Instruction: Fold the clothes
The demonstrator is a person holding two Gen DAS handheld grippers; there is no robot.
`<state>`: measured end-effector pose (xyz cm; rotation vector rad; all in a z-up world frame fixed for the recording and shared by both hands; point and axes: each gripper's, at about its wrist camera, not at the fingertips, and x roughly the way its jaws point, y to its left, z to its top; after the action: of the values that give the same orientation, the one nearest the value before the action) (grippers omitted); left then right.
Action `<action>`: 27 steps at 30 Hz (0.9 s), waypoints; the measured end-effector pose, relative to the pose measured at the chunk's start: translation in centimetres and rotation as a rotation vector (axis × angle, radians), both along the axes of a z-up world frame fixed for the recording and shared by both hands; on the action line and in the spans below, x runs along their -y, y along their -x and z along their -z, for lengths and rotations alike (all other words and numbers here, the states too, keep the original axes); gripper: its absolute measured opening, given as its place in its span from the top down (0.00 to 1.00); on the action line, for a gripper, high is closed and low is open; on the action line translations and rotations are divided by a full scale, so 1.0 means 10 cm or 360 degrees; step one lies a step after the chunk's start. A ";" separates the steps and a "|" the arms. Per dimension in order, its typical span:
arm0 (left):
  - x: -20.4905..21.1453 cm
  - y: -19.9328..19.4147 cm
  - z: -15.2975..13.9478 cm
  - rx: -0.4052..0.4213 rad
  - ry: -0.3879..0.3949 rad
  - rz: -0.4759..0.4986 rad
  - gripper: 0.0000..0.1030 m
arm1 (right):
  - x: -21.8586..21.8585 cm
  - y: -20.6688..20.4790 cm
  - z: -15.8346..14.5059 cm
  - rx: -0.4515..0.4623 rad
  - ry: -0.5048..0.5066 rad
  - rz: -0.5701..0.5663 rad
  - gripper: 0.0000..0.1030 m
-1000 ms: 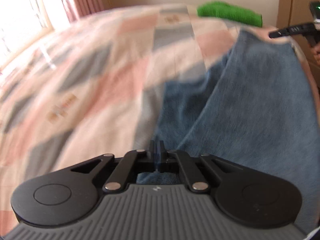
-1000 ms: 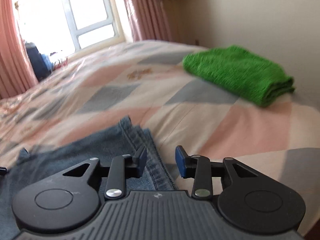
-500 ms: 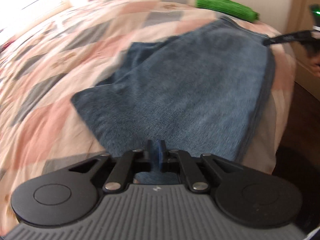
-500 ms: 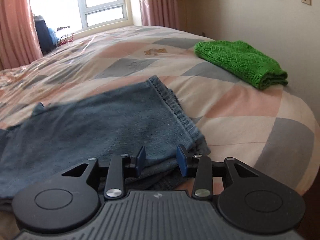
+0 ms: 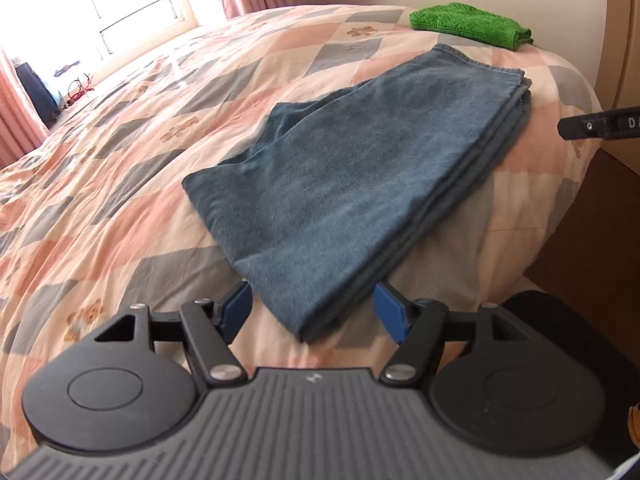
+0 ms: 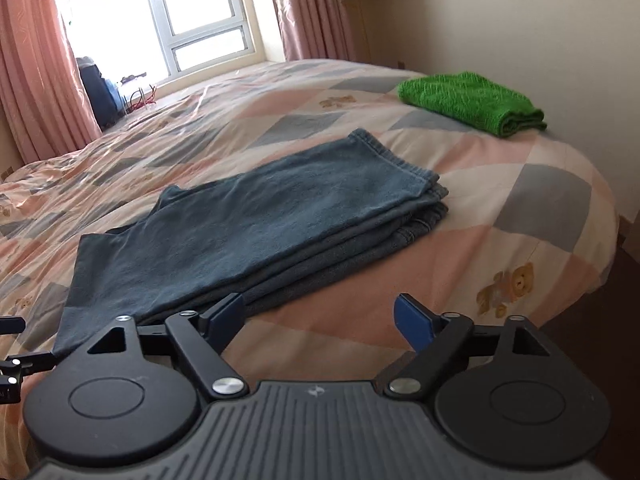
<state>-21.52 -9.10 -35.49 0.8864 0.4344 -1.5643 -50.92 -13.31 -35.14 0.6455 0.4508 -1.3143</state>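
Note:
A pair of blue jeans lies folded in layers on the bed near its front corner; it also shows in the right wrist view. My left gripper is open and empty, its fingers on either side of the near corner of the jeans without touching it. My right gripper is open and empty, just in front of the stacked edge of the jeans. Its finger shows at the right edge of the left wrist view.
A folded green knit garment lies at the far right of the bed, apart from the jeans; it also shows in the left wrist view. The bed's edge drops to dark floor on the right. A window and pink curtains stand behind.
My left gripper was shut on the jeans and has opened and let go. My right gripper has opened wider. Both have drawn back, and the jeans now lie folded on the bed.

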 end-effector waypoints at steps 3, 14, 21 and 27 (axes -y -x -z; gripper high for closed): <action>-0.12 -0.02 -0.05 -0.0011 -0.0001 -0.0027 0.36 | -0.15 -0.07 -0.18 -0.0014 0.0075 -0.0007 0.08; -0.42 -0.09 -0.23 -0.0040 0.0058 -0.0071 0.26 | -0.37 -0.22 -0.36 -0.0055 0.0122 -0.0049 0.02; -0.41 -0.12 -0.19 -0.0085 0.0032 -0.0070 0.23 | -0.33 -0.24 -0.27 -0.0060 0.0080 -0.0044 0.02; -0.33 -0.25 -0.08 -0.0165 -0.0007 -0.0085 0.23 | -0.20 -0.29 -0.16 -0.0073 0.0025 -0.0057 0.02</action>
<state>-19.06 -5.82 -34.73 0.7931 0.5320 -1.5653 -48.00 -11.32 -33.54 0.5928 0.4865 -1.2998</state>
